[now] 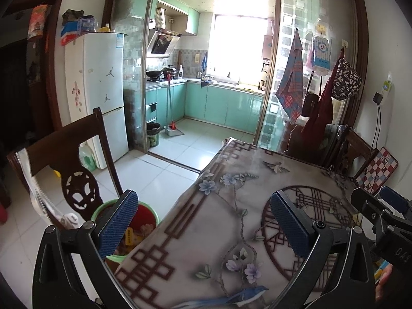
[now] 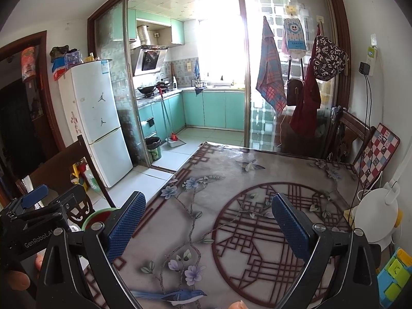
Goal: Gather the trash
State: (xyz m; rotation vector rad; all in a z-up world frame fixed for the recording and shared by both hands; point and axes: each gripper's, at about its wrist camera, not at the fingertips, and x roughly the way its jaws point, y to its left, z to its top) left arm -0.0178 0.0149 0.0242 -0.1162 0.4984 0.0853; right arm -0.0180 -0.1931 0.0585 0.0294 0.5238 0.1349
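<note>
A green trash bin (image 1: 117, 257) with a red liner stands on the floor at the table's left edge and holds several pieces of trash (image 1: 143, 233). Its rim also shows in the right wrist view (image 2: 88, 219). My left gripper (image 1: 206, 221) is open and empty above the table's left edge, with its left finger over the bin. My right gripper (image 2: 208, 226) is open and empty above the patterned table (image 2: 231, 206). The right gripper also shows in the left wrist view (image 1: 381, 206), and the left gripper shows in the right wrist view (image 2: 38, 203).
A dark wooden chair (image 1: 64, 159) stands left of the table by the bin. A white fridge (image 1: 100, 90) stands beyond it. A checkered board (image 2: 376, 152), a white appliance (image 2: 376, 219) and cables sit at the table's right edge. Another bin (image 2: 153, 148) stands in the kitchen doorway.
</note>
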